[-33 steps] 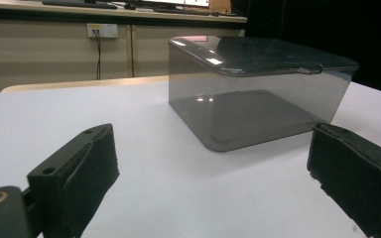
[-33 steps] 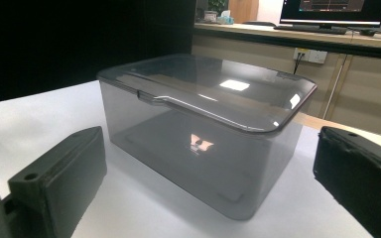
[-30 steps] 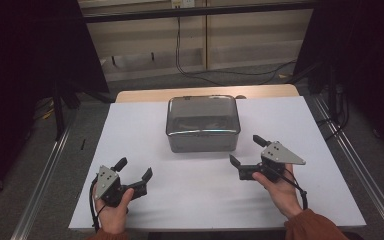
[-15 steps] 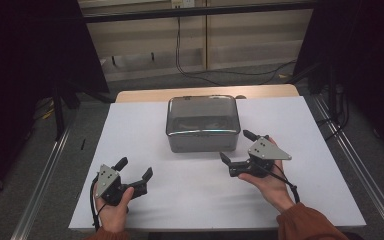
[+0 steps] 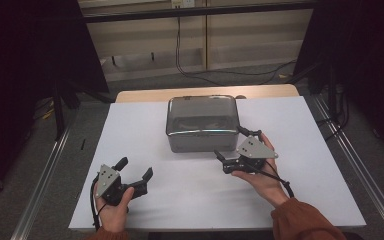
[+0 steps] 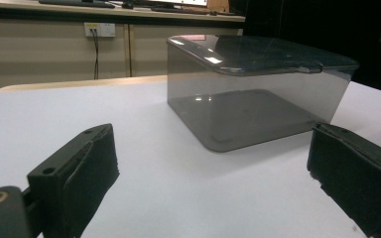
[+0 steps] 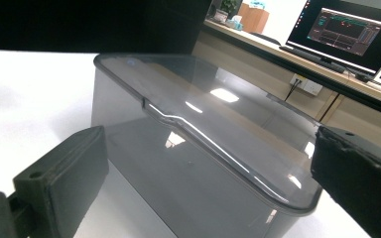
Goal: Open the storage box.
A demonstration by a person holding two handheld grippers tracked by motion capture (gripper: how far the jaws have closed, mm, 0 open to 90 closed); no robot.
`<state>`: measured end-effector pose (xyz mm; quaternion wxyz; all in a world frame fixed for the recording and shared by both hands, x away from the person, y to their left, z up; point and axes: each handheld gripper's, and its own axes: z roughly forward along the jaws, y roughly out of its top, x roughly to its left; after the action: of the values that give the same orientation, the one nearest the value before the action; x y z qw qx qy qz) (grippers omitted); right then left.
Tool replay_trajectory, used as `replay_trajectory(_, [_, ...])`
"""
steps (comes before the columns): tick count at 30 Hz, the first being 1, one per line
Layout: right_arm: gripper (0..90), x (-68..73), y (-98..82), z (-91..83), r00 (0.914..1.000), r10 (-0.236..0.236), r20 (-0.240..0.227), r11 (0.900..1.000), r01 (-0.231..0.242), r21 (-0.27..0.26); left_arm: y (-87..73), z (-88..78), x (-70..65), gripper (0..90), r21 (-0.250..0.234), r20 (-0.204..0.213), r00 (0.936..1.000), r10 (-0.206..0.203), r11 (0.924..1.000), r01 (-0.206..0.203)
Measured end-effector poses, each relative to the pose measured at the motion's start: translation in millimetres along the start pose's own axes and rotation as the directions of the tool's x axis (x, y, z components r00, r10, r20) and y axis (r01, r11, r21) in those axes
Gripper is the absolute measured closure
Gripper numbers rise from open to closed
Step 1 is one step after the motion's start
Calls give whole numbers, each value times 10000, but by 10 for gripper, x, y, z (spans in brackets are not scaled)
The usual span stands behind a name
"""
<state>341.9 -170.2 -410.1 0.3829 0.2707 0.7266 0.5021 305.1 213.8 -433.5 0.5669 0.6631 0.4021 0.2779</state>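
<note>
Mid-worktop [image 5: 130, 130] sits a smoky lidded plastic container [image 5: 201, 122], apparently empty. Right gripper [image 5: 234, 145], jaws apart, hovers at its front right corner; left gripper [image 5: 136, 172], also spread, waits well apart. Risk (judged): a light box skidding or tipping if nudged one-sidedly.
</note>
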Motion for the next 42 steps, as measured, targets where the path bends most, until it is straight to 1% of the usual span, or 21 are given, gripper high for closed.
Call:
replay_trajectory(2, [9,8,-2,9,9999,-128,78,9999,128,22,-1,2,0,52,16,14,10000,-1,10000,1])
replay_trajectory(3, [24,29,-7,28,9970,-726,269,9973,723,110,0,1,0,52,34,46,10000,27,10000,-27])
replay_trajectory(7, [38,76,-19,59,9890,-1445,318,9893,1438,234,0,3,-2,52,10,38,10000,22,10000,-22])
replay_trajectory(12, [41,114,-19,100,9793,-2006,285,9793,1997,321,-2,7,-5,52,9,78,10000,0,10000,0])
replay_trajectory(18, [55,160,31,171,9586,-2824,377,9592,2814,293,-3,9,-6,52,44,122,9999,-3,10000,3])
replay_trajectory(19, [62,178,38,196,9494,-3117,394,9500,3107,299,-4,10,-3,52,25,119,9999,-23,10000,22])
replay_trajectory(23, [75,210,48,250,9316,-3611,405,9323,3598,365,-2,9,-2,52,57,104,9999,41,10000,-42])
replay_trajectory(24, [75,210,48,250,9316,-3611,405,9323,3598,365,-2,9,-2,52,57,104,9999,41,10000,-42])
replay_trajectory(26, [104,229,56,276,9142,-4031,416,9149,4015,407,-2,11,-3,52,61,108,9999,30,10000,-31])
replay_trajectory(27, [129,250,60,302,8925,-4485,488,8935,4463,498,-3,12,-5,52,68,116,9999,12,10000,-13])
replay_trajectory(28, [129,250,60,302,8925,-4485,488,8935,4463,498,-3,12,-5,52,68,116,9999,12,10000,-13])
replay_trajectory(29, [156,272,56,331,8665,-4957,588,8682,4929,572,-2,11,-3,52,66,107,9999,26,10000,-27])
replay_trajectory(30, [156,272,56,331,8665,-4957,588,8682,4929,572,-2,10,-2,52,59,108,9999,39,10000,-39])
replay_trajectory(31, [163,283,53,338,8579,-5107,570,8594,5076,605,-3,10,-1,52,60,113,9999,27,10000,-27])
replay_trajectory(32, [189,309,51,358,8181,-5714,641,8204,5676,686,-3,10,1,52,71,110,9999,35,10000,-36])
replay_trajectory(33, [189,309,51,358,8181,-5714,641,8204,5676,686,-4,12,1,52,58,105,9999,16,10000,-16])
replay_trajectory(34, [205,320,53,370,8010,-5954,622,8032,5916,694,-4,13,1,52,61,104,9999,18,10000,-19])
replay_trajectory(37, [246,345,67,399,7675,-6386,554,7692,6348,729,-3,13,-2,52,99,84,10000,49,9999,-50])
replay_trajectory(38, [264,359,70,417,7409,-6689,608,7432,6644,796,-3,12,0,52,88,85,9999,56,9999,-57])
replay_trajectory(40, [282,368,75,434,7139,-6975,621,7164,6926,837,-2,12,-1,52,87,85,9999,55,9999,-55])
replay_trajectory(42, [300,375,76,441,7073,-7043,601,7096,6991,884,-1,9,1,52,81,92,9999,66,9999,-67])
